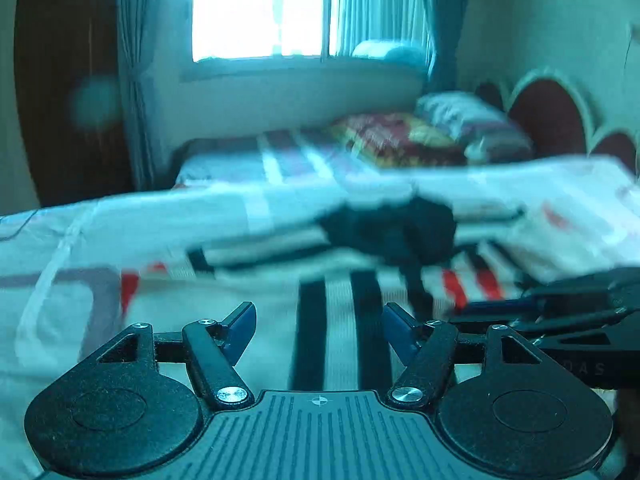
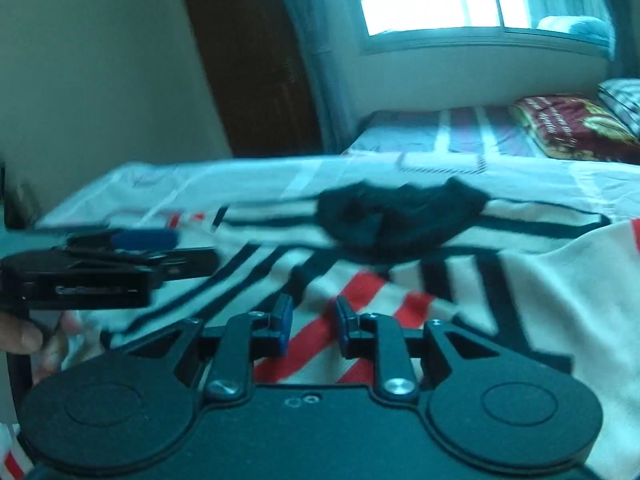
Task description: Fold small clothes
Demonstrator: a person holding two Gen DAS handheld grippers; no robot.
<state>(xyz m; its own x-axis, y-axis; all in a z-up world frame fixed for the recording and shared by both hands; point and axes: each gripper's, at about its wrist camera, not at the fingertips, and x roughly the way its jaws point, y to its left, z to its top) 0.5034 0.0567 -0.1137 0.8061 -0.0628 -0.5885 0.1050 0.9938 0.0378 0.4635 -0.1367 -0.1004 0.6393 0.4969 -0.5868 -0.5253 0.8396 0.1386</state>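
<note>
1. A white garment with black and red stripes lies spread on a bed, over a pale bedsheet with printed blocks of colour.
2. A small dark piece of clothing sits bunched on top of the striped garment, towards its far side; both views are blurred, so its exact shape cannot be told.
3. The left tool hangs over the striped garment with its blue-padded fingers well apart, and nothing sits between them.
4. In the right wrist view the left tool shows from the side at the left edge, with a person's hand below it.
5. The right tool stands over the red stripes with its fingers partly drawn in, a narrow gap between the pads; no cloth is seen gripped between them.
6. In the left wrist view the right tool enters from the right edge, close to the left one.
7. Beyond the clothes a red patterned blanket and a pillow lie near the headboard, under a bright window.
</note>
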